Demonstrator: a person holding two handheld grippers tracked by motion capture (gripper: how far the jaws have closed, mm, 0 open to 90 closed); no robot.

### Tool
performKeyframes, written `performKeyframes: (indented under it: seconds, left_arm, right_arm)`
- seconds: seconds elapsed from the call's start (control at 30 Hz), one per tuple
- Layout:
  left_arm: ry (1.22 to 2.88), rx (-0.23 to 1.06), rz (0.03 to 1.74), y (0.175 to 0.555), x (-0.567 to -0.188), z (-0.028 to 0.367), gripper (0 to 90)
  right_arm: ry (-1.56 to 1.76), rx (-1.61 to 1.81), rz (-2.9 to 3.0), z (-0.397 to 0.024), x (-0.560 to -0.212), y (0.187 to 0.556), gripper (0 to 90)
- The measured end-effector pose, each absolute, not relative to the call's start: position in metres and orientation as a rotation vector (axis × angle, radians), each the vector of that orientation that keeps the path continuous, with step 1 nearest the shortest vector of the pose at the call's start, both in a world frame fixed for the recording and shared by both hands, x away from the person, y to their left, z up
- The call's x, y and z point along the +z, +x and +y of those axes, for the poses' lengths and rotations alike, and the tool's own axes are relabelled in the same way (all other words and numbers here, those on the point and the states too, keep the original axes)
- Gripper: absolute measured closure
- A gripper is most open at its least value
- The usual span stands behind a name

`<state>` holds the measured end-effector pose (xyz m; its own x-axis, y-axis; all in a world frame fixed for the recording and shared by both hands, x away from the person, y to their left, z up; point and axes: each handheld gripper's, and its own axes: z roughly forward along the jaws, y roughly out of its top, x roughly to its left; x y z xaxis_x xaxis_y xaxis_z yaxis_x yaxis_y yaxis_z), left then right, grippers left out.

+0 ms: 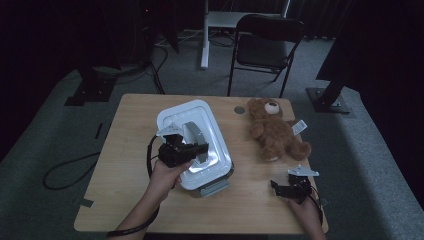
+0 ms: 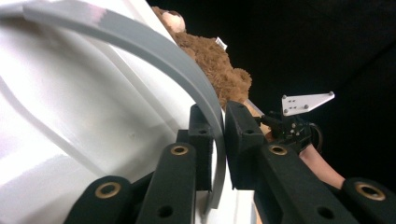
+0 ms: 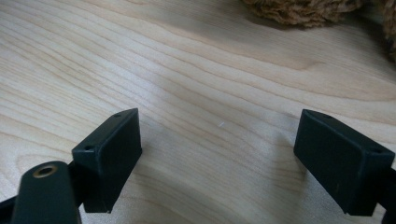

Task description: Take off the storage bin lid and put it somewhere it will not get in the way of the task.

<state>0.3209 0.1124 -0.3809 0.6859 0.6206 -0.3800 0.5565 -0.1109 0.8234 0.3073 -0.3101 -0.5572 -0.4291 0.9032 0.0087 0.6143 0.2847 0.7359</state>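
Observation:
A white lidded box (image 1: 212, 127) lies in the middle of the wooden table (image 1: 120, 190). Its grey arched handle (image 1: 196, 134) crosses the lid. My left gripper (image 1: 200, 150) is shut on that handle (image 2: 154, 51), the two black pads (image 2: 240, 135) pinching the thin grey strip at my left gripper (image 2: 223, 128). A brown teddy bear (image 1: 274, 131) lies on its back to the right of the box. My right gripper (image 1: 278, 188) rests low at the table's front right, open, and between its jaws my right gripper (image 3: 217, 154) frames only bare wood.
A grey latch (image 1: 215, 189) juts from the box's near end. A black folding chair (image 1: 265, 45) stands beyond the far edge of the table. The bear's fur (image 3: 299, 9) lies just ahead of the right jaws. A dark cable (image 1: 65, 172) trails over the floor at left.

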Motion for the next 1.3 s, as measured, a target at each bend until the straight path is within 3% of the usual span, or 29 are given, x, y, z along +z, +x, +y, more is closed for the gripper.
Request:
performKeyframes:
  seconds: [0.63, 1.3]
  left_arm:
    - [1.734, 0.158, 0.947, 0.297, -0.354, 0.16, 86.1]
    - [1.73, 0.208, 0.99, 0.274, -0.354, 0.208, 86.6]
  right_arm:
    - [1.365, 0.949, 2.146, -0.31, -0.557, 0.307, 14.1]
    - [1.364, 0.948, 2.146, -0.31, -0.557, 0.307, 14.1]
